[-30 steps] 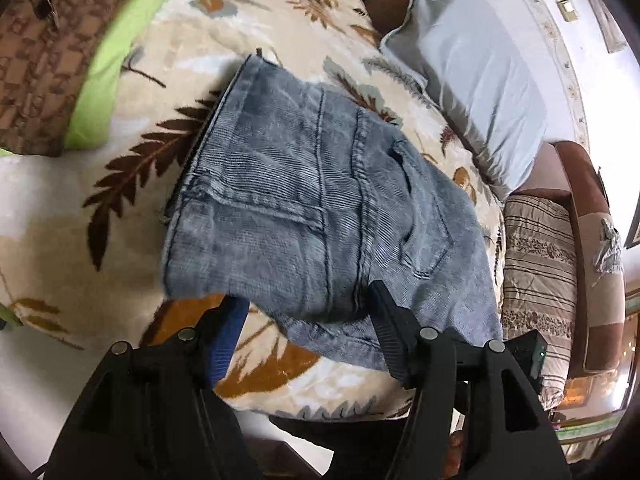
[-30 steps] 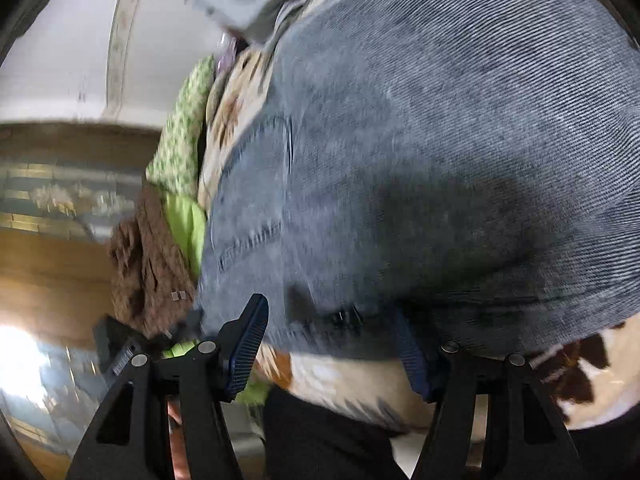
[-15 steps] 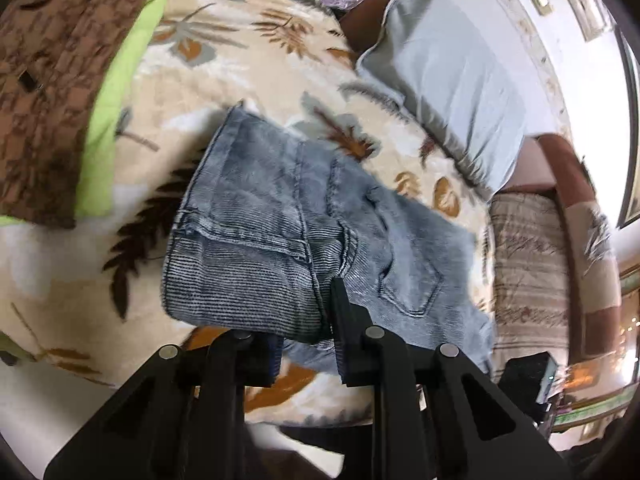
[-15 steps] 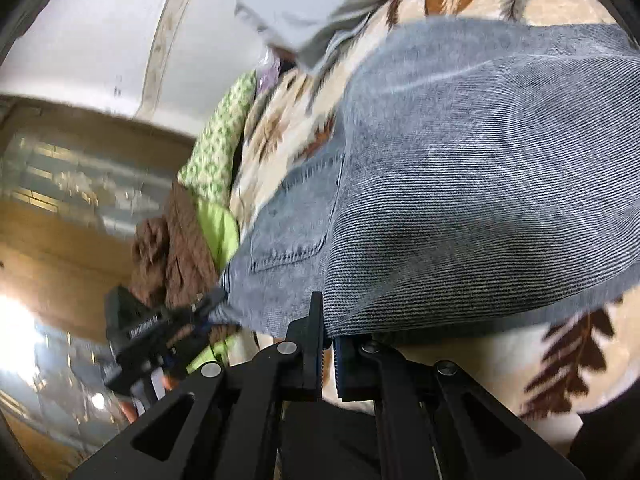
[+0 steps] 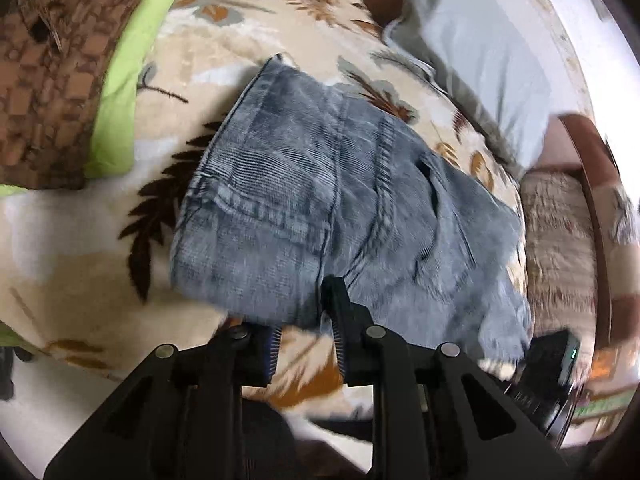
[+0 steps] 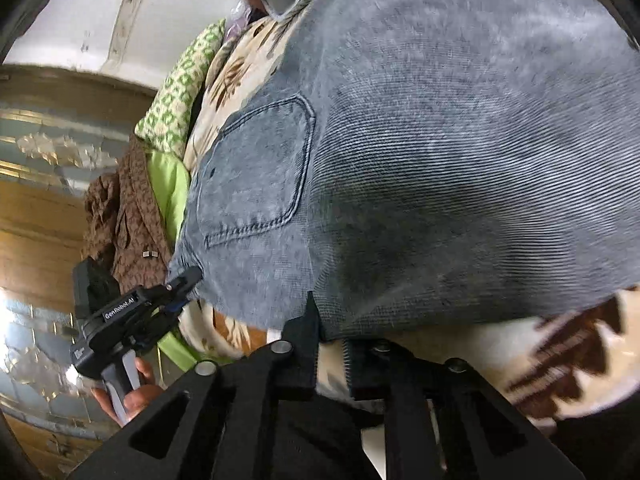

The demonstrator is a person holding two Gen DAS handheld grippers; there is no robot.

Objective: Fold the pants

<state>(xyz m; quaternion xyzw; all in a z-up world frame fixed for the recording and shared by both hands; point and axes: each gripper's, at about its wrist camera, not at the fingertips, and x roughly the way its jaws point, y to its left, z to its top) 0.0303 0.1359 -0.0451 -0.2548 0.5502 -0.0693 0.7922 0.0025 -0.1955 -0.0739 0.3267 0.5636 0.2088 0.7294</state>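
One pair of folded jeans (image 5: 328,208) on one blanket (image 5: 80,280); both grippers' jaws part-open, gripping nothing.

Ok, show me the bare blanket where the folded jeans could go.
Bare blanket lies left of the jeans, bordered by the green sheet and brown garment. A narrower strip runs beyond the jeans, before the grey pillow. The right side is crowded: jeans reach the striped cushion.
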